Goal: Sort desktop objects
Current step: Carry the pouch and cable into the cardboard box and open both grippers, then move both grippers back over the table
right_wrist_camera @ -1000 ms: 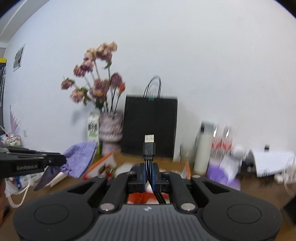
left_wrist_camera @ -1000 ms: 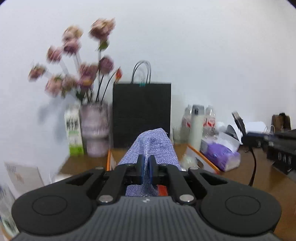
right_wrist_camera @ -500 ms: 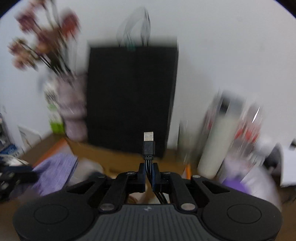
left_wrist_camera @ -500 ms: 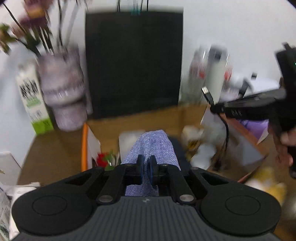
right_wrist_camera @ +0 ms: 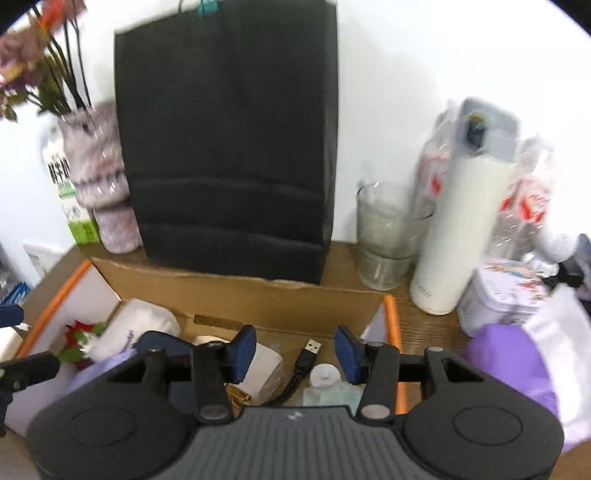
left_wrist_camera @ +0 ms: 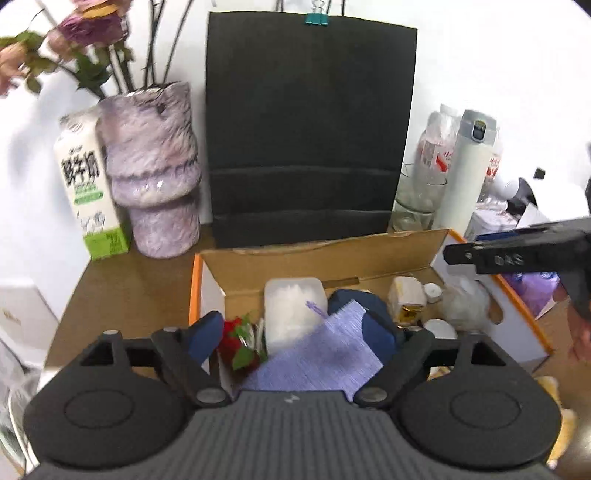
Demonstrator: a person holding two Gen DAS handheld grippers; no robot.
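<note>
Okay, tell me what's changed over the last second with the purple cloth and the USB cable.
Both grippers swung down over the cardboard box. The left gripper is opening and has let go of the purple cloth; the right gripper is opening, with the USB cable released into the box. The black bag, vase and white flask stayed put.

A: Bright, even light; the white wall nearly washes out, shadows soft.
B: Fisheye corners go black, edges bend, and the flowers and flask smear with blur.
</note>
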